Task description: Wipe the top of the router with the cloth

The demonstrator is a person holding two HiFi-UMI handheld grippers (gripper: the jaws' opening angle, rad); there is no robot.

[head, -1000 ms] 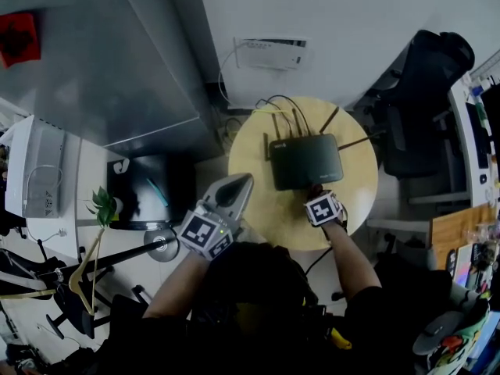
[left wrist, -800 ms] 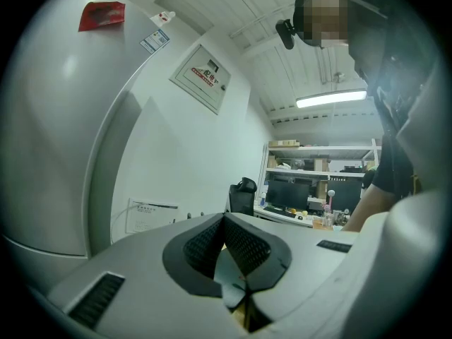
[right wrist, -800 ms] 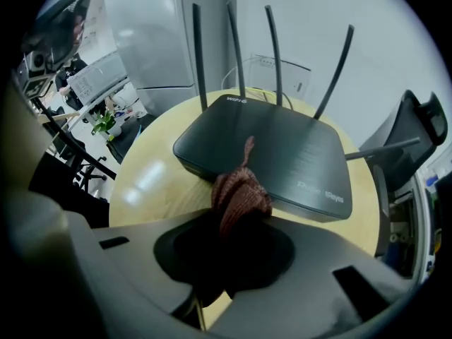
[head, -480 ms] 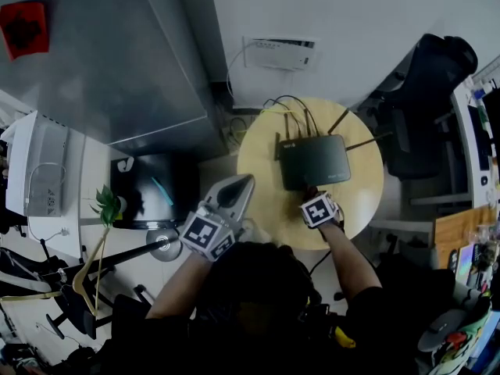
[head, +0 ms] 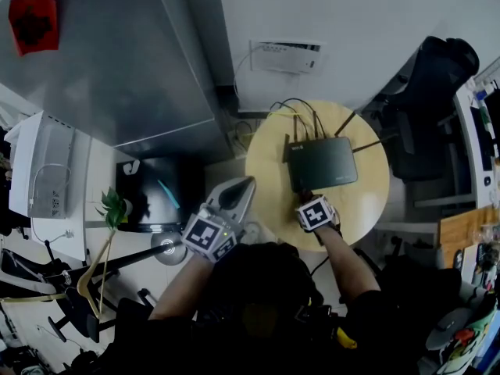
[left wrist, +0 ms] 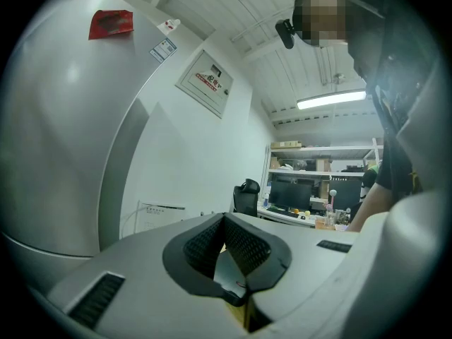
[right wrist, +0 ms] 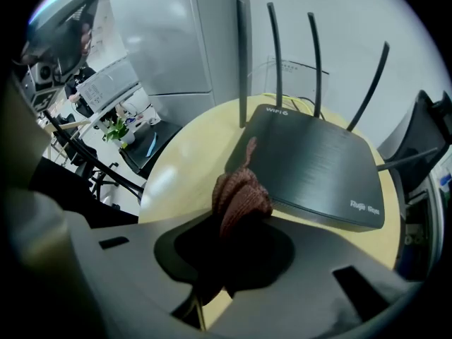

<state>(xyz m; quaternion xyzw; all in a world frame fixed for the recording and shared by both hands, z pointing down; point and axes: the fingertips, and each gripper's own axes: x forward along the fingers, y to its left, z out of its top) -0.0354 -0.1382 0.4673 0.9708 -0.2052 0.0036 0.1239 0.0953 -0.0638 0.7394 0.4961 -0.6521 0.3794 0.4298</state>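
Reddish-brown knit cloth [right wrist: 240,196] is clamped, bunched, between the closed jaws of the right gripper [right wrist: 227,254]. The bunch protrudes forward of the jaw tips. A thin end of it is seen lying against the near left edge of the router [right wrist: 311,162]; firm contact with the top face cannot be confirmed.

The router is located directly ahead of the right gripper [head: 308,198], just beyond its tips, on a round pale-yellow table [head: 269,201]. Its dark, brushed top faces up. Its antennas are raised along the far edge, and cables are seen trailing off behind it in the head view.

The left gripper [head: 241,187] is held off the table's left edge, well apart from the router [head: 323,163] and to the left of the right gripper. In the left gripper view its jaws [left wrist: 236,256] are seen brought together at the tips, with nothing held between them. A white wall and a distant office chair are faced beyond them.
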